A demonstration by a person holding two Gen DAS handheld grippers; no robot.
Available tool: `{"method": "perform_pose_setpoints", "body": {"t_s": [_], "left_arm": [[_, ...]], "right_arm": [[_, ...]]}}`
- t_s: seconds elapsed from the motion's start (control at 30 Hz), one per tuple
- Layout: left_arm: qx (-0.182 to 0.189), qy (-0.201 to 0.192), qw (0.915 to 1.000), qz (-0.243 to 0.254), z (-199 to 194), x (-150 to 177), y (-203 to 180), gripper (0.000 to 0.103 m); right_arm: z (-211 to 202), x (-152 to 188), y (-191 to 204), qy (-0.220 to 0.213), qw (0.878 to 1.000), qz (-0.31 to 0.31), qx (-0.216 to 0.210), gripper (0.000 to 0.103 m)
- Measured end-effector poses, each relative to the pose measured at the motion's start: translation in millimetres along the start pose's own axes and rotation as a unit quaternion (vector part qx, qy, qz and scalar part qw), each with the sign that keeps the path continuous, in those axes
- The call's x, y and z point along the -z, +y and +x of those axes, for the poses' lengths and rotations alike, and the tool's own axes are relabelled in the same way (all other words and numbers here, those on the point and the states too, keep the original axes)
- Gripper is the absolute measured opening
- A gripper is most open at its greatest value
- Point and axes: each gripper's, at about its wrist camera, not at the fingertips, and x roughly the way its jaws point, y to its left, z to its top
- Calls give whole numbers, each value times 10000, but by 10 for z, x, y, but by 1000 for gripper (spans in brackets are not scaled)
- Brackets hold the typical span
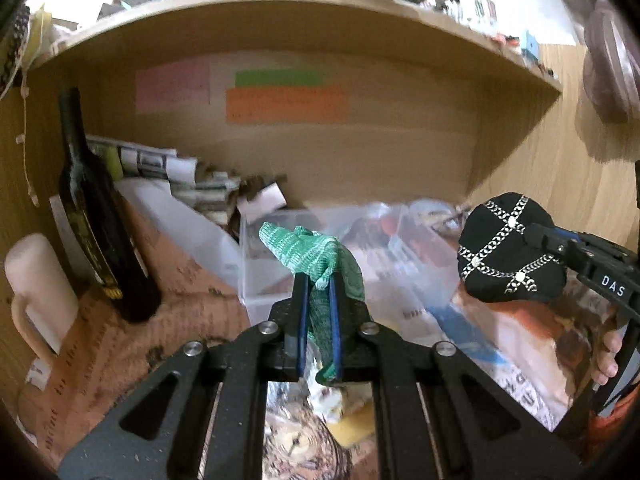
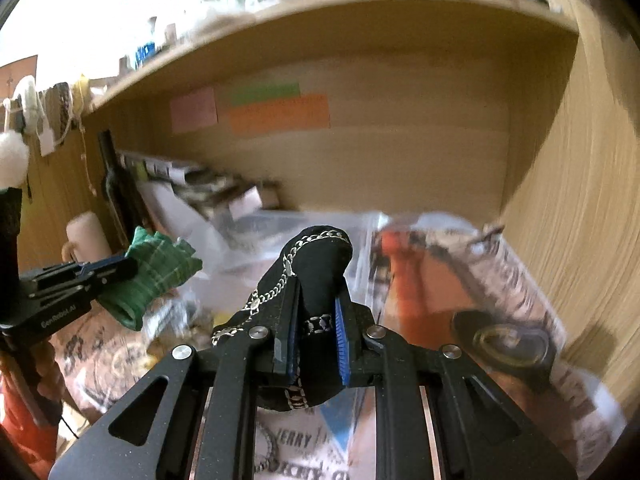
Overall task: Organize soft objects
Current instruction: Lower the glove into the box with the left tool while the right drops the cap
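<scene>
Left hand-held gripper [image 1: 319, 280] clamps a green knit [image 1: 312, 254] at frame centre; right hand-held gripper [image 2: 318, 300] grips a black chain-trimmed pouch [image 2: 320, 264], both raised before the shelf [image 2: 360, 12].

White letters "DAS" mark the right gripper [image 1: 536, 236] body. "GenRobot.AI" runs along the left gripper [image 2: 132, 268] housing. "JERRY" appears on printed paper [image 2: 296, 440] lying at the shelf floor's front edge.
</scene>
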Motion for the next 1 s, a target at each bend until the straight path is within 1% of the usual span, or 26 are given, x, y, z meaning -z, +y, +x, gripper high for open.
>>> {"method": "perform_pose_setpoints", "body": {"t_s": [0.1, 0.23, 0.37, 0.47, 0.63, 0.8, 0.93, 1.0], "left_arm": [[55, -84, 9999, -12, 12, -139, 19, 9], [75, -183, 9998, 18, 77, -311, 13, 9], [93, -83, 9999, 52, 254, -449, 12, 9], [60, 57, 10000, 41, 452, -514, 30, 9], [53, 452, 9990, -8, 862, -570, 85, 9], [-114, 847, 9963, 78, 1264, -526, 76, 9], [-99, 1151, 9932, 124, 1481, -457, 52, 9], [-83, 1275, 9917, 155, 1535, -410, 38, 9]], "right_arm": [[41, -119, 1, -204, 9998, -65, 30, 14], [245, -271, 5, -252, 9996, -149, 11, 14], [391, -364, 25, -316, 9990, -293, 113, 14], [506, -430, 17, -259, 9991, -321, 63, 14], [746, -476, 21, 20, 9993, -385, 11, 14], [989, -446, 3, 358, 9987, -355, -47, 14], [1216, -395, 5, 646, 9970, -411, 77, 14], [1328, -368, 3, 825, 9957, -425, 64, 14]]}}
